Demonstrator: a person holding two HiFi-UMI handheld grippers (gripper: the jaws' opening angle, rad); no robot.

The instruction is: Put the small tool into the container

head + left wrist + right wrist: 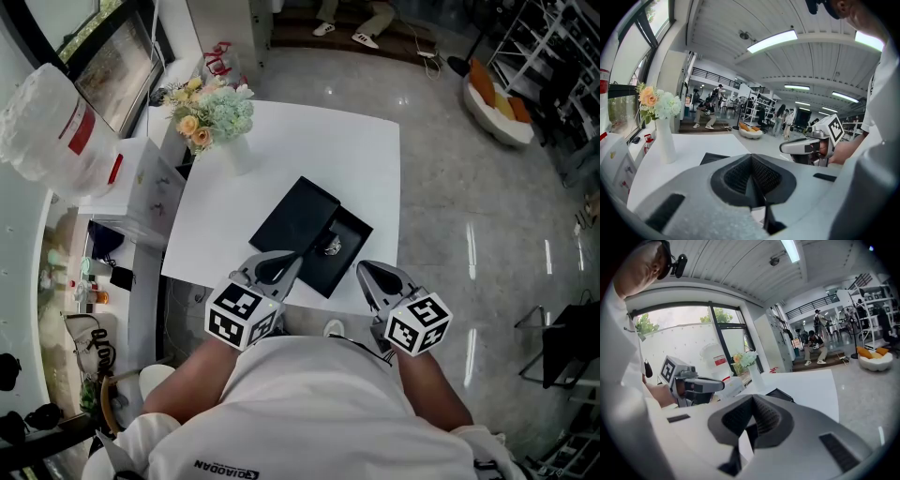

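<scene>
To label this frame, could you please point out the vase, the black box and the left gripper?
vase [665, 140], left gripper view, white body.
black box [346, 262], head view, right wall.
left gripper [295, 259], head view, between its fingertips.

Only one line of print is in sight, dark capitals on the person's white shirt [225, 466] just behind the left tool [296, 260], upside down and reading roughly QUAODAN, while the red label [77, 127] on the big jug [42, 131] far off to that tool's left is too small to read.
</scene>
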